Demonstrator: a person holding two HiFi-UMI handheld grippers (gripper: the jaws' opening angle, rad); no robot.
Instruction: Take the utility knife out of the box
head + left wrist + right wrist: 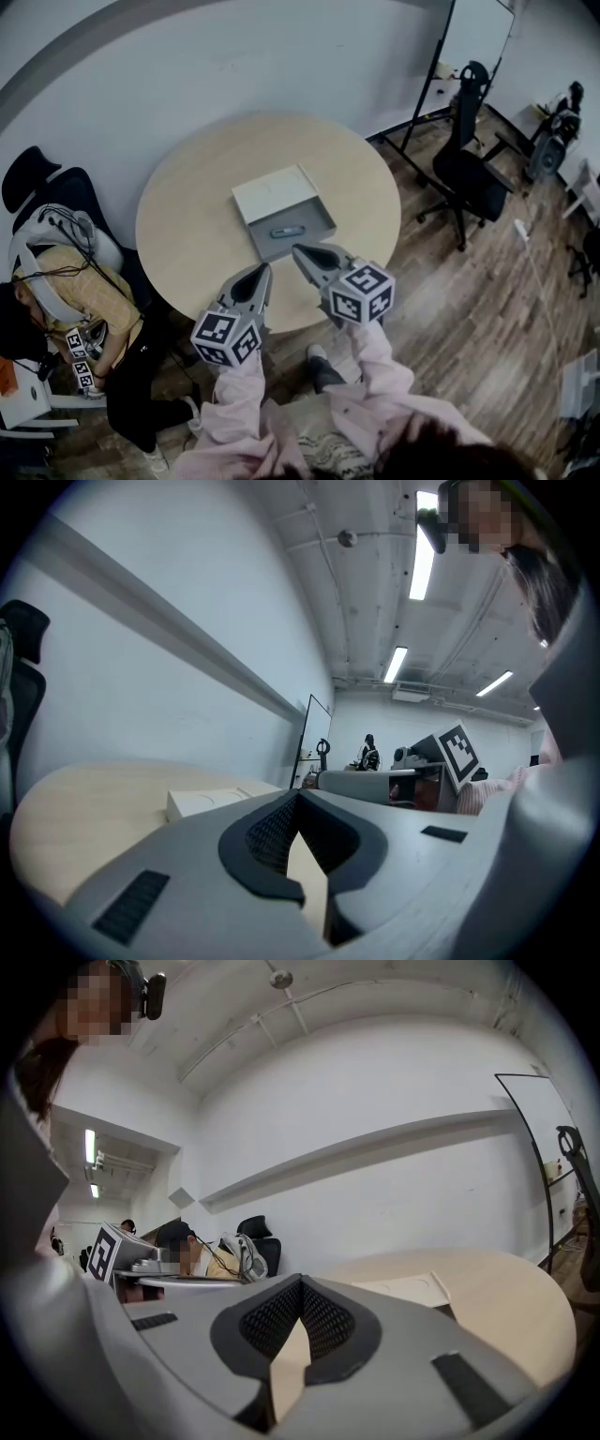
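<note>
A grey-teal utility knife (287, 232) lies in the grey tray of an open white box (302, 217) near the middle of the round wooden table (187, 216). The box lid (272, 193) is folded back behind the tray. Both grippers hover over the table's near edge, pointing at the box. My left gripper (263, 270) is shut and empty, a short way in front of the tray. My right gripper (298, 249) is shut and empty, its tip just short of the tray's front wall. The box (211, 802) (412, 1290) shows ahead in both gripper views, the knife hidden there.
A person sits low at the left beside a black chair (42, 187). A black office chair (469, 169) and a whiteboard stand (473, 37) are at the right on the wood floor. A white wall curves behind the table.
</note>
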